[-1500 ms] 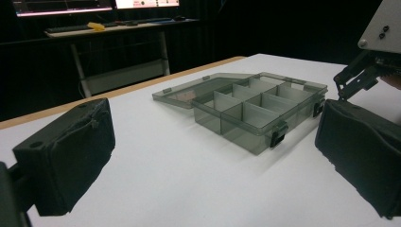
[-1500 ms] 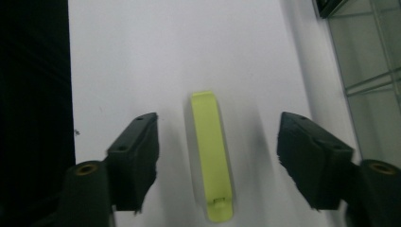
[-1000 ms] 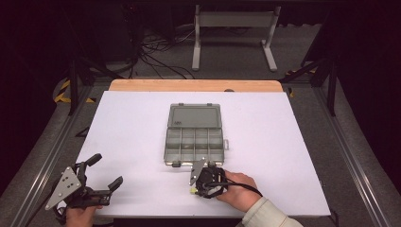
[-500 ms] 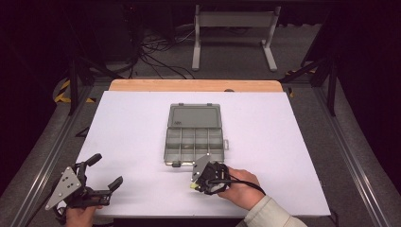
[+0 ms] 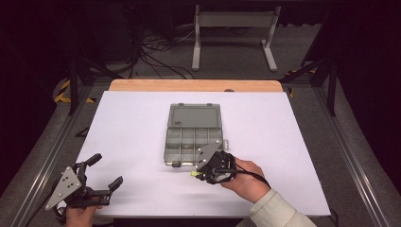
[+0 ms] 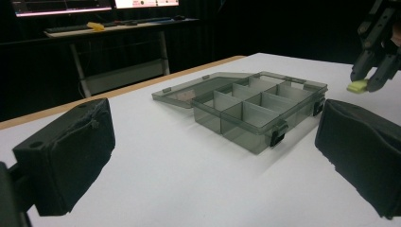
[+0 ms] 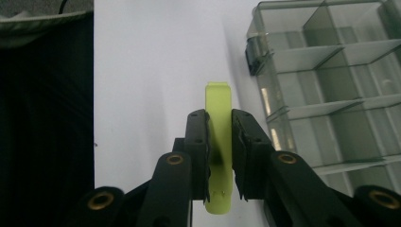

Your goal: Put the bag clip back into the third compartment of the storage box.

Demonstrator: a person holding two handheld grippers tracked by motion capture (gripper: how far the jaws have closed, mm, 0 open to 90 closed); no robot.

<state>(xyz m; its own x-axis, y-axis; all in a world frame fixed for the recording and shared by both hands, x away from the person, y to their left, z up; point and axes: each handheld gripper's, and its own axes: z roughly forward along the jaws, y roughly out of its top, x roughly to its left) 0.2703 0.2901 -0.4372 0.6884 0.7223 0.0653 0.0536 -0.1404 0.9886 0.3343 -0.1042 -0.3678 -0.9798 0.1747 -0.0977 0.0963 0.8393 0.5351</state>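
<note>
A smoky-grey compartment box lies mid-table with its lid folded back flat on the far side. Its dividers form several empty-looking cells. My right gripper is shut on a flat yellow-green plastic piece, held on edge just off the box's near corner by a latch. In the high view that gripper sits at the box's front edge. My left gripper rests at the table's near left, jaws wide open and empty. Its pads frame the box from afar.
The white table top ends in a wooden strip at the far side. Metal rails run along both sides. Beyond the table are a white stand and cables on the dark floor.
My right gripper, with the yellow-green piece, has edged forward toward the box's front edge. The left gripper has stayed put.
</note>
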